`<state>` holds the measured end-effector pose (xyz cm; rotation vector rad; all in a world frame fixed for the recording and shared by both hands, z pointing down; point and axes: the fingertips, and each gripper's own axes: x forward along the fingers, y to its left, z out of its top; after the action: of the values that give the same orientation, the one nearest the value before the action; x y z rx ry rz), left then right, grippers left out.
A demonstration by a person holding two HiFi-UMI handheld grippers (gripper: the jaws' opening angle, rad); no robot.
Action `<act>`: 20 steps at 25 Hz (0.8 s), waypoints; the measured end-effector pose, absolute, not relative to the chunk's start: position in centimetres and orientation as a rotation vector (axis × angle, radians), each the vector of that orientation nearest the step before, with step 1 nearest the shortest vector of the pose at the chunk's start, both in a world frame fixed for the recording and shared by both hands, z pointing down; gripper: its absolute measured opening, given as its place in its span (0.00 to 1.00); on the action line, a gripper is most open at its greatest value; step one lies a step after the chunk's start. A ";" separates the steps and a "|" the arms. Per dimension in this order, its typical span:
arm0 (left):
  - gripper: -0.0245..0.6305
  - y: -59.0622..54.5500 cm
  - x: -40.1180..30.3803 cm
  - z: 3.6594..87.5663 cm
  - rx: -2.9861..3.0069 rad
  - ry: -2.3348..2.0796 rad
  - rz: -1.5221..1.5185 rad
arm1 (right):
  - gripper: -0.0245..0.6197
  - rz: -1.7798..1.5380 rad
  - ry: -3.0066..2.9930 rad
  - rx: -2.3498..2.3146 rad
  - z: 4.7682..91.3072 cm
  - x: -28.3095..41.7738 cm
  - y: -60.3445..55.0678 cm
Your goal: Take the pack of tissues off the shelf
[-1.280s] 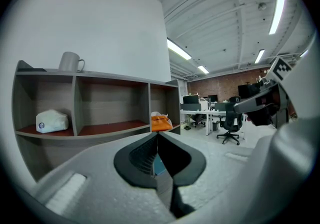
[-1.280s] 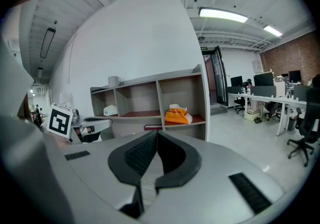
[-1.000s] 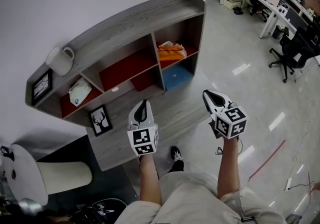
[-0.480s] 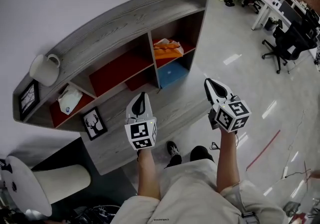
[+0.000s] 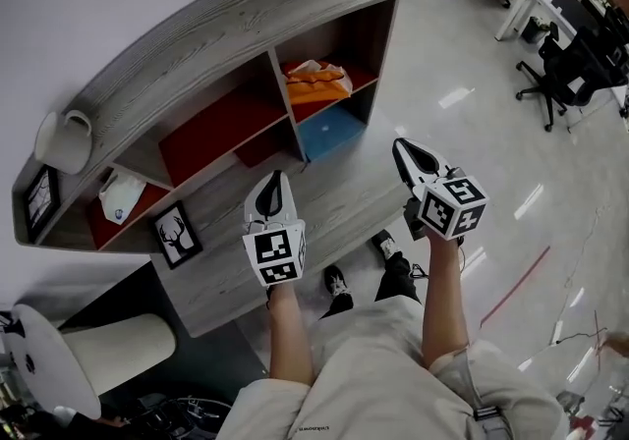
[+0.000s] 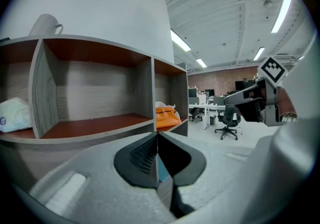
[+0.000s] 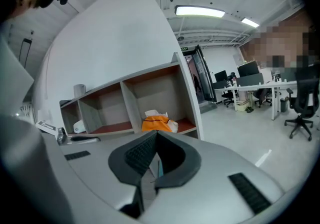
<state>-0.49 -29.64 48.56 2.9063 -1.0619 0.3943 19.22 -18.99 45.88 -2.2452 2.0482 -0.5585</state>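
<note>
Office floor, white wall behind: the orange pack of tissues point(image 5: 316, 82) lies in the upper right compartment of the grey shelf point(image 5: 226, 26), untouched. We hold the left hand-held gripper point(image 5: 278, 194) and the right hand-held gripper point(image 5: 411, 159) short of the shelf, both with jaws together and empty. Unless the jaws part in time, we judge, the closed tips could shove the soft pack deeper in.

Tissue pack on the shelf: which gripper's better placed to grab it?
Right, likely. The right gripper looks straight at the orange pack, fully in sight; from the left gripper it sits partly behind a divider. Both shut.
</note>
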 end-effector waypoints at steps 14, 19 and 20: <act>0.05 -32.2 1.7 46.4 2.768 -1.331 0.363 | 0.06 -0.496 2.434 -2.146 47.0 21.9 -28.3; 0.05 -32.9 3.9 46.1 2.743 -1.381 0.348 | 0.06 -0.440 2.564 -2.094 47.5 22.4 -30.4; 0.05 -33.0 4.5 46.0 2.738 -1.389 0.345 | 0.06 -0.432 2.582 -2.080 47.6 22.6 -30.7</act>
<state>4.47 -33.00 46.04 2.7381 -1.3892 0.3449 22.60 -30.74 47.58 -2.0801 2.5822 -0.4316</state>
